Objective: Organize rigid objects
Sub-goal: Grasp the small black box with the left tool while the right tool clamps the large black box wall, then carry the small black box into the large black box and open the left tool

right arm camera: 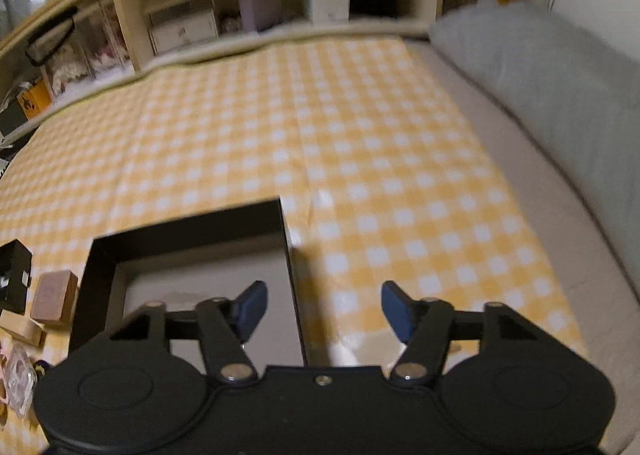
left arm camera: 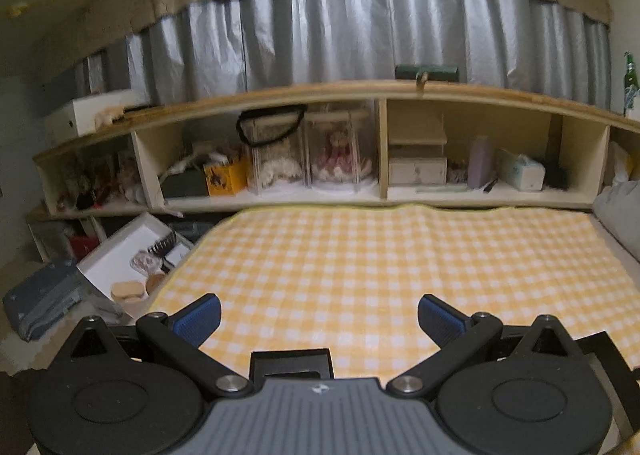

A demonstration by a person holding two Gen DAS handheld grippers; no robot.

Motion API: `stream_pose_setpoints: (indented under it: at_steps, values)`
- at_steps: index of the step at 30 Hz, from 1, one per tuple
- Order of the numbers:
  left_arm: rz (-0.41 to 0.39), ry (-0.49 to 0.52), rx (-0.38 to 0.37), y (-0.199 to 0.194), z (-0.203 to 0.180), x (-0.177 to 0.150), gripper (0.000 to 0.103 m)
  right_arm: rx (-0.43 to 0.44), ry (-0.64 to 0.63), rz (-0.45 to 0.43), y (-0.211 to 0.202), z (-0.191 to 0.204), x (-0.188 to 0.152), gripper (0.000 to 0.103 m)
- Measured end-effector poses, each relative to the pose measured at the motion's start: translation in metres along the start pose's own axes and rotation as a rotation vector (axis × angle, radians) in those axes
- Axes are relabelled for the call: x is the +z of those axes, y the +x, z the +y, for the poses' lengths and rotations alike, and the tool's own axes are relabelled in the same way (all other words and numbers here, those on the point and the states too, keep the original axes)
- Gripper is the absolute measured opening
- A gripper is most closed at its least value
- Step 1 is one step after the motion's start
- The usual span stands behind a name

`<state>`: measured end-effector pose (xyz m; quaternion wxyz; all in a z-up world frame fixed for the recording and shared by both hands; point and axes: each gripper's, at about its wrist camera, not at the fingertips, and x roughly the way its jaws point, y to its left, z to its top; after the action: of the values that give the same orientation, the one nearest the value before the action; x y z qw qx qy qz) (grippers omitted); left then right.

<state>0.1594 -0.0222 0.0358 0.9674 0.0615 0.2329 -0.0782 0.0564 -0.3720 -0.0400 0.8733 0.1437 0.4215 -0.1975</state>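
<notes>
Your right gripper (right arm camera: pixel 322 309) hangs over the right wall of the open black rectangular box (right arm camera: pixel 188 229) on the yellow-and-white checked cloth (right arm camera: pixel 360 127) covering the bed, jaws spread with nothing between them, probably lining up on that wall. The small brown box (right arm camera: pixel 52 295) and other bits wait just left of it, while your left gripper (left arm camera: pixel 319 317) is also spread and empty.
</notes>
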Motion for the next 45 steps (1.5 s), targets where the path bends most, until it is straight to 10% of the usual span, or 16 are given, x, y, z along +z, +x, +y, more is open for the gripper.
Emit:
stream_pose_setpoints:
  at_steps: [14, 31, 37, 45]
  values:
    - [0.340, -0.114, -0.013, 0.131, 0.040, -0.025, 0.103, -0.010, -0.013, 0.161, 0.029, 0.018, -0.016, 0.007]
    - [0.495, -0.184, 0.008, 0.183, 0.080, -0.059, 0.103, -0.038, -0.011, 0.179, 0.025, 0.038, -0.022, 0.006]
    - [0.514, -0.269, -0.101, 0.186, 0.077, -0.060, 0.103, -0.033, -0.016, 0.191, 0.028, 0.042, -0.020, 0.006]
    - [0.544, -0.182, -0.067, 0.193, 0.058, -0.071, 0.103, -0.028, -0.026, 0.201, 0.033, 0.034, -0.021, 0.007]
